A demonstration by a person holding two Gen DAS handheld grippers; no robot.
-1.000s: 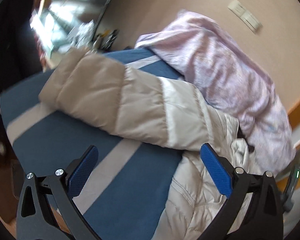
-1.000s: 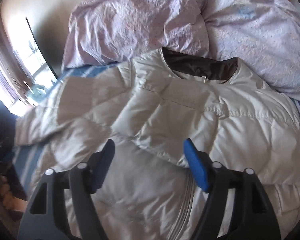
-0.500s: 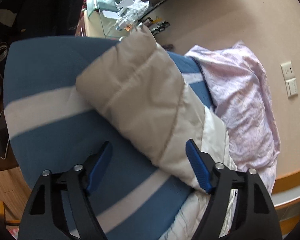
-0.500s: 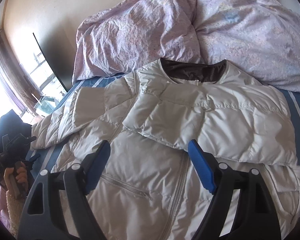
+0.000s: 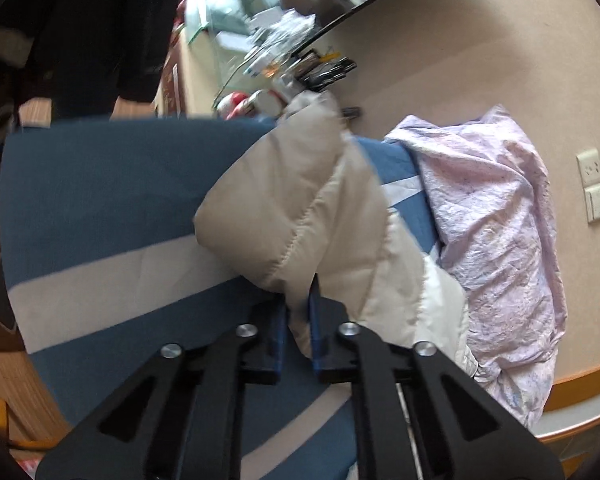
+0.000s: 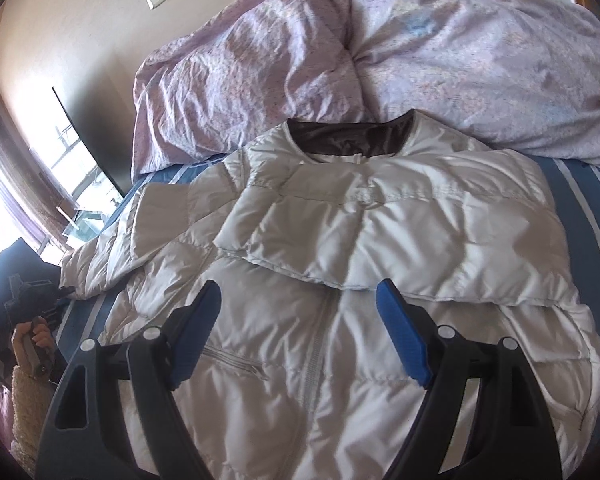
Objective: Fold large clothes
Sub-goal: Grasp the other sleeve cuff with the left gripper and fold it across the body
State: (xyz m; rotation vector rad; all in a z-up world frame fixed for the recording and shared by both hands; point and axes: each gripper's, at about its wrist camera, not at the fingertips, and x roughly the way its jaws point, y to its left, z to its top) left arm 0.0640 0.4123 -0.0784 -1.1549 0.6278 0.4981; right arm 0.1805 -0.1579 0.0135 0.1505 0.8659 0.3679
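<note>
A white puffer jacket (image 6: 340, 264) lies front up on the blue striped bed (image 6: 580, 184), collar toward the duvet. One sleeve is folded across the chest. The other sleeve (image 5: 300, 208) stretches out to the left. My left gripper (image 5: 298, 320) is shut on that sleeve's edge near the cuff, the fabric pinched between its blue pads. It also shows in the right wrist view (image 6: 32, 296), held in a hand. My right gripper (image 6: 300, 332) is open and empty, hovering above the jacket's zip at the lower front.
A crumpled lilac duvet (image 6: 380, 60) is heaped along the wall behind the jacket. A wall socket (image 5: 592, 184) is on the beige wall. A glass table with clutter (image 5: 268, 68) stands past the bed's end. The blue sheet (image 5: 100, 200) lies bare left of the sleeve.
My left gripper has closed on the outstretched sleeve; it was open before. My right gripper has drawn back a little from the jacket and stays open.
</note>
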